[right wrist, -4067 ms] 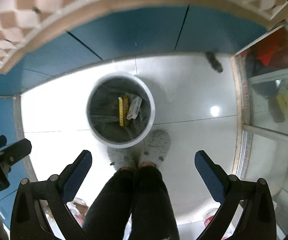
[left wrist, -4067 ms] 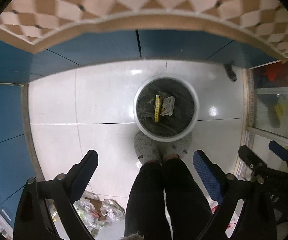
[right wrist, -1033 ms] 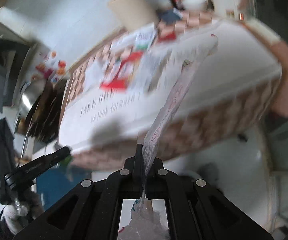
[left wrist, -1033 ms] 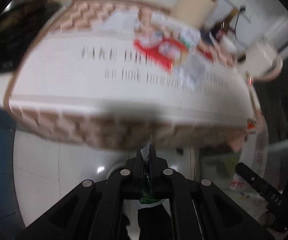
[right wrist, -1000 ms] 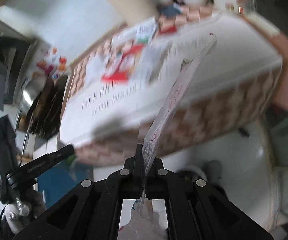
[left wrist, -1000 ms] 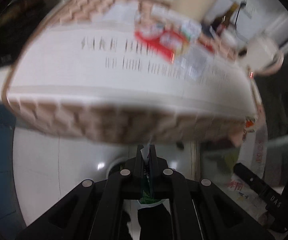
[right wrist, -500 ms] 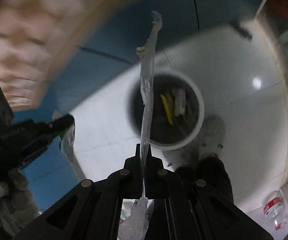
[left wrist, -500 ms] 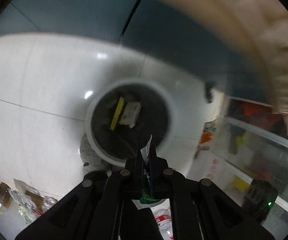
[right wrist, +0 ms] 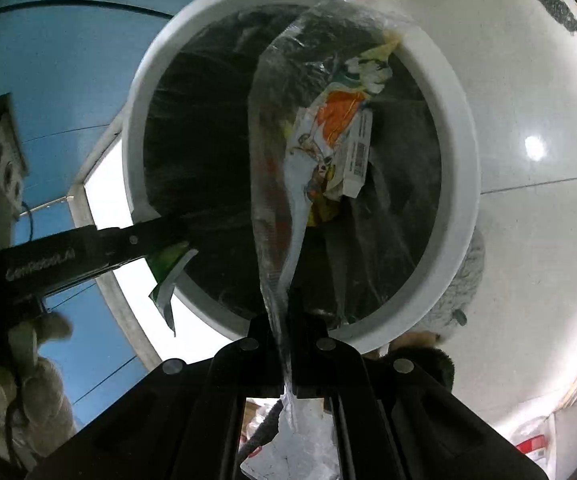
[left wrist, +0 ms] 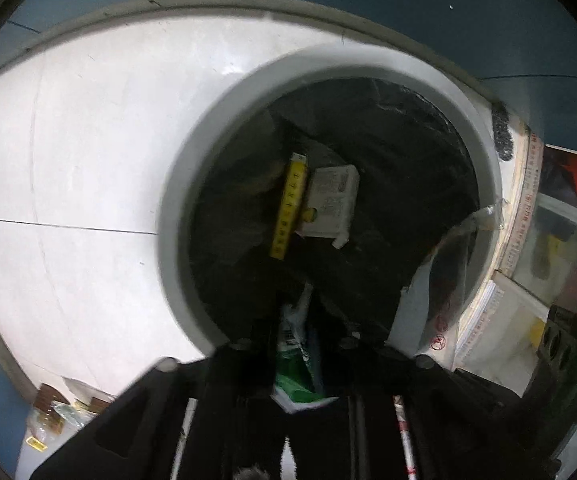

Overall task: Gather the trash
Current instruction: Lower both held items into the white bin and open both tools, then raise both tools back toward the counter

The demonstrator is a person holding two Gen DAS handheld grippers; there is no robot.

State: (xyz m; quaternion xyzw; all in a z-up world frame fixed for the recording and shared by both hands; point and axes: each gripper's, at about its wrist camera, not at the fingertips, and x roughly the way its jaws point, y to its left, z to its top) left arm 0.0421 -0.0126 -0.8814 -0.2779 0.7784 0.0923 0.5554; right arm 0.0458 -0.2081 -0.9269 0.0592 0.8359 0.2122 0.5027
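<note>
A white round trash bin point(left wrist: 176, 184) with a black liner fills both views; it holds a yellow strip point(left wrist: 288, 210) and a white packet point(left wrist: 332, 202). My left gripper point(left wrist: 296, 320) is shut on a green and white wrapper point(left wrist: 294, 364), held over the bin's near rim. My right gripper point(right wrist: 284, 312) is shut on a clear plastic wrapper point(right wrist: 276, 168) that hangs over the bin mouth point(right wrist: 460, 128). The clear wrapper also shows at the right of the left wrist view point(left wrist: 420, 304). The left gripper with its green wrapper point(right wrist: 168, 264) shows at the left of the right wrist view.
The bin stands on white floor tiles point(left wrist: 88, 152) beside blue cabinet fronts point(right wrist: 48, 40). A grey slipper point(right wrist: 464, 280) touches the bin's side. Loose bags and packets point(left wrist: 56, 412) lie on the floor at lower left. A glass-fronted unit point(left wrist: 560, 248) stands at the right.
Both grippers have dropped close to the bin, which now fills each view. Each keeps hold of its wrapper, now over the bin mouth.
</note>
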